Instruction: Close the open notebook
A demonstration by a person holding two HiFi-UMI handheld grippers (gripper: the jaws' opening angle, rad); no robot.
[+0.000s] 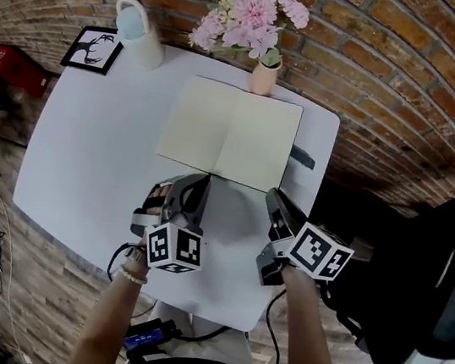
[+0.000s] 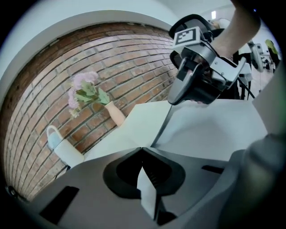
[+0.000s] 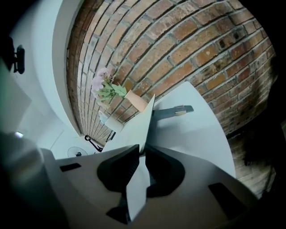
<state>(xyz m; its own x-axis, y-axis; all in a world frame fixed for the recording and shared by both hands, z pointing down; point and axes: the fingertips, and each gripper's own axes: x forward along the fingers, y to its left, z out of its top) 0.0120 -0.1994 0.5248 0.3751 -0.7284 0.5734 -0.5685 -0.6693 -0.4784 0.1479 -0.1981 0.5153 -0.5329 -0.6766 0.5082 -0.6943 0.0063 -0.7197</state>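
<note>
Your left gripper (image 2: 142,150) pinches the near edge of the open notebook (image 1: 228,132). Your right gripper (image 3: 142,149) clamps its right corner, above the counter (image 1: 86,154).

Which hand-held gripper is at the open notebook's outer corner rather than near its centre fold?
The right hand-held gripper: it meets the notebook at the near right corner, while the left hand-held gripper sits by the centre fold.

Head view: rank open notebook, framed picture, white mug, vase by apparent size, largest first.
1. open notebook, by far the largest
2. framed picture and white mug: they look about alike, so not ranked
3. vase, smallest, counted without its flowers
</note>
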